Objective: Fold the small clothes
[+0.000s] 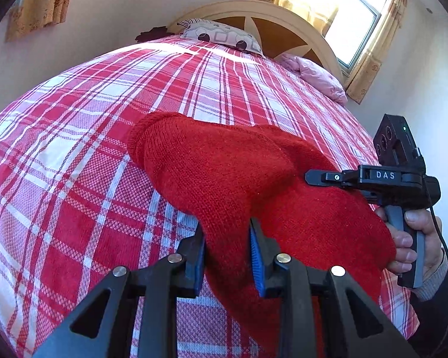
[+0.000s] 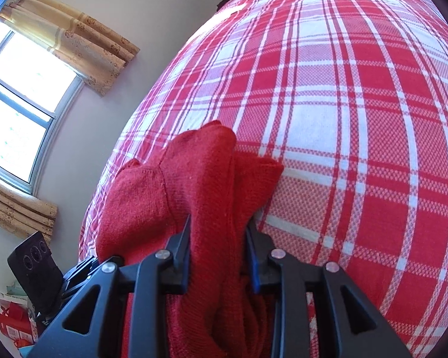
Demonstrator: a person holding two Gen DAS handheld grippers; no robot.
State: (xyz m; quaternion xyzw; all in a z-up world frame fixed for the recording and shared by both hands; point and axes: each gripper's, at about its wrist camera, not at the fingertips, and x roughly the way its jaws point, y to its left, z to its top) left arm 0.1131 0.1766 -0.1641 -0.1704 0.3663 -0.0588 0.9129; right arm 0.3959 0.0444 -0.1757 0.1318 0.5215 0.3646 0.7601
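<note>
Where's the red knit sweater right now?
The red knit sweater is over the plaid bedspread, near the foot end, held between the left gripper and the right gripper.

red knit garment [image 1: 233, 179]: lower part runs off bottom of left wrist frame; garment type can't tell
right gripper [image 2: 218, 256]: pads buried in knit folds, contact unclear
left gripper [image 1: 227, 250]: body cut at bottom edge
hand [image 1: 415, 238]: partly behind the knit, arm cut at right edge
red boxes [image 2: 12, 325]: lower left, too small to read
</note>
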